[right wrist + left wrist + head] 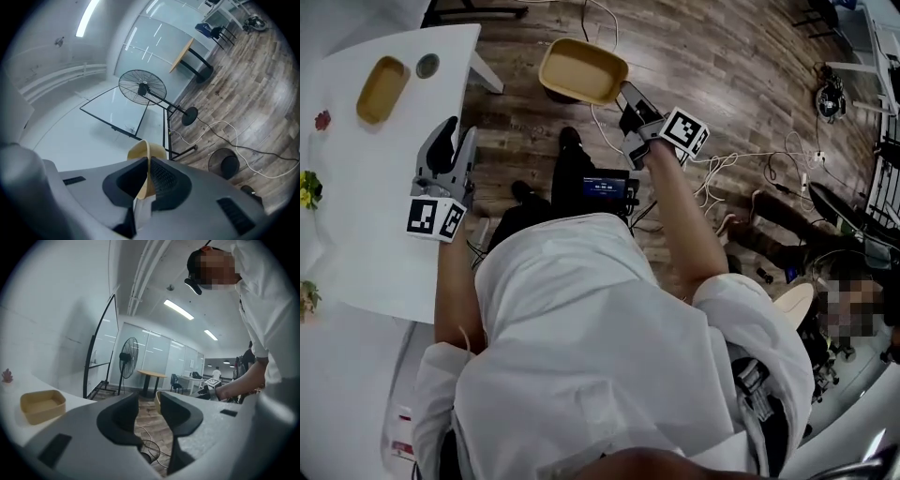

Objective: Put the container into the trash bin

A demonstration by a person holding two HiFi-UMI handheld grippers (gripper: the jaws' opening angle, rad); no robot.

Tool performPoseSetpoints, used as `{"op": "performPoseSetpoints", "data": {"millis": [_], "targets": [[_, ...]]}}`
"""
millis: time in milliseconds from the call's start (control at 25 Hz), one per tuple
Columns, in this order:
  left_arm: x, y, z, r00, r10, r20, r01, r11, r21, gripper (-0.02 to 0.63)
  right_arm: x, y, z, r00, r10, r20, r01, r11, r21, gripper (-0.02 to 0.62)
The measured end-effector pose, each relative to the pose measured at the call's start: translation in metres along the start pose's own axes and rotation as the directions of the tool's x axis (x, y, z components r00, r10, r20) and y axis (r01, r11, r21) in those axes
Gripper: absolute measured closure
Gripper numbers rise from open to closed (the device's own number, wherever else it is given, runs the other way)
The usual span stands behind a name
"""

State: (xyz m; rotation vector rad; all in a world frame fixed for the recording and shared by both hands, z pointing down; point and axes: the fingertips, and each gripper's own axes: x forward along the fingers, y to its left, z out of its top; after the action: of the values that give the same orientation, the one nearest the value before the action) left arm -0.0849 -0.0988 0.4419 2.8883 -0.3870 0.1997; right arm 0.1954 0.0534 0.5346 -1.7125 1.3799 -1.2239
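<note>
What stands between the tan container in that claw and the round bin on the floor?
Nothing visible. The right claw holds the container by its rim above the floor; the bin stands open.

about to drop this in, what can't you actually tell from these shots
- Bin: inside too dark and small in the right gripper view; in the head view the container hides nearly all of it.
- Container's inside: right gripper view, seen edge-on, and the right gripper shut on its wall covers the rest.
- Round thing on the table: head view, too small to name.
</note>
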Motion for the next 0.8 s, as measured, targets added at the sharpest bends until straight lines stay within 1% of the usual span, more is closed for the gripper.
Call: {"op": "performPoseSetpoints", "data": {"millis": [80, 160, 320, 400, 520, 600, 640, 760, 800], "targets": [[0.018, 0.001, -0.012, 1.0, 0.01, -0.014, -0.011, 1.0, -0.014, 0.455, 0.018, -0.023, 0.004, 1.0, 0.003, -0.023, -0.003, 1.0, 0.015, 0.552], [0.037, 0.003, -0.031, 0.999, 0.022, -0.033, -0.023, 0.999, -0.023, 0.456, 0.036, -0.051, 0.005, 0.998, -0.011, -0.058, 0.013, 0.999, 0.034, 0.552], [0.076, 0.01, -0.086, 0.993, 0.058, -0.098, -0.063, 0.997, -0.046, 0.456, 0.071, -0.111, 0.004, 0.992, -0.028, -0.126, 0.037, 0.997, 0.069, 0.551], [0.076, 0.004, -0.109, 0.988, 0.088, -0.125, -0.096, 0.994, -0.057, 0.456, 0.077, -0.134, -0.009, 0.984, -0.026, -0.177, 0.035, 0.998, 0.045, 0.551], [0.05, -0.028, -0.126, 0.98, 0.141, -0.142, -0.149, 0.988, -0.045, 0.456, 0.061, -0.153, -0.042, 0.964, -0.012, -0.264, 0.017, 1.0, 0.017, 0.551], [0.054, -0.04, -0.141, 0.976, 0.149, -0.158, -0.158, 0.986, -0.046, 0.456, 0.058, -0.177, -0.052, 0.956, -0.02, -0.291, 0.024, 1.0, 0.01, 0.551], [0.07, -0.033, -0.154, 0.975, 0.14, -0.172, -0.151, 0.987, -0.055, 0.456, 0.068, -0.2, -0.051, 0.955, -0.04, -0.293, 0.047, 0.999, 0.017, 0.551], [0.134, 0.013, -0.211, 0.972, 0.095, -0.213, -0.118, 0.988, -0.098, 0.456, 0.12, -0.285, -0.047, 0.948, -0.139, -0.287, 0.166, 0.984, 0.071, 0.551], [0.147, 0.024, -0.228, 0.971, 0.086, -0.223, -0.113, 0.987, -0.111, 0.456, 0.134, -0.308, -0.048, 0.946, -0.145, -0.29, 0.168, 0.984, 0.057, 0.552]]}}
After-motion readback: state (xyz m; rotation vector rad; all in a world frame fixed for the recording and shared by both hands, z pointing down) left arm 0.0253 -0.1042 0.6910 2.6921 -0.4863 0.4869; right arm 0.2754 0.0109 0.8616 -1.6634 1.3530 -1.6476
